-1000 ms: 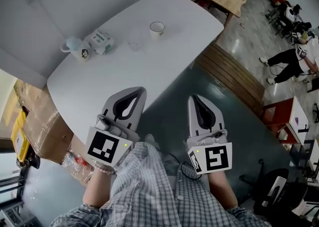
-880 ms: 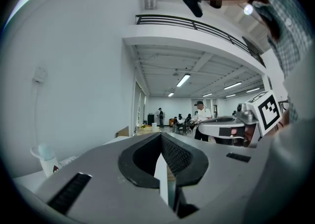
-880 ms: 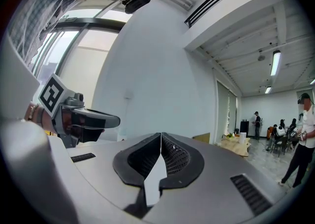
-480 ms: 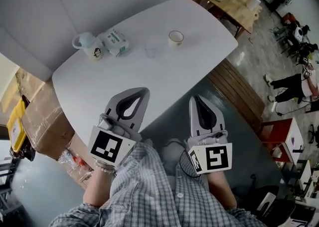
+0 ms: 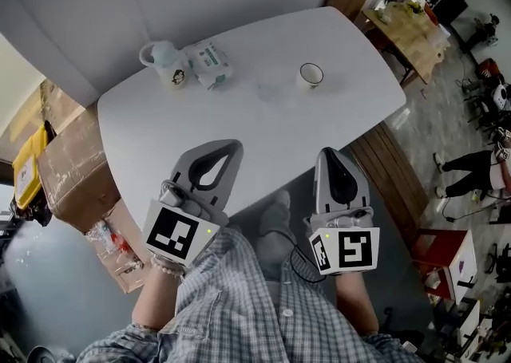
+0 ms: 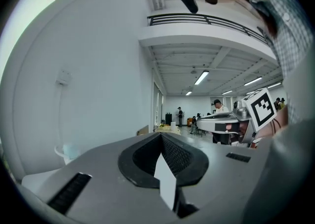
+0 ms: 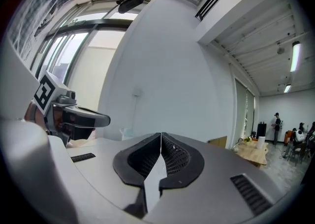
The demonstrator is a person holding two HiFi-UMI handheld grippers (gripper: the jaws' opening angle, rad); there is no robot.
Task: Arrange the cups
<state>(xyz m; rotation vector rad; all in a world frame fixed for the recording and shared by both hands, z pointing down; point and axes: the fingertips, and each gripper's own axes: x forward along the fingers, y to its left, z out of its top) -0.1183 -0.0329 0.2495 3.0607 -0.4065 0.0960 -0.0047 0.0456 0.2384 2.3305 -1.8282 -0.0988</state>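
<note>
Both claws are held level and side by side, with plaid sleeves (image 5: 239,293) behind them. The left claw (image 5: 228,147) is clenched, jaws pressed together with nothing between them. From the head view it lies over the near edge of the white table (image 5: 263,134). The right claw (image 5: 332,154) is likewise clenched and empty, with its tip just at the table's near edge and its body over the grey floor (image 5: 383,218). A cardboard box (image 5: 70,170) sits left of the left claw, below the table edge. A wide bare stretch of table lies ahead of both claws. A white paper cup (image 5: 310,75) stands upright, mouth up, well ahead of the right claw and slightly to its left. Left of that cup, ahead of the gap between the claws, is a faint clear cup (image 5: 270,88), hard to make out. Well ahead of the left claw, near the far edge, lies a white-and-green packet (image 5: 209,65). Just beside it on the left stands a pale blue mug (image 5: 165,65), upright, handle to the left; whether they touch, I cannot tell. Far beyond the right claw, to its right, are a wooden table (image 5: 409,25) and seated people (image 5: 471,174).
</note>
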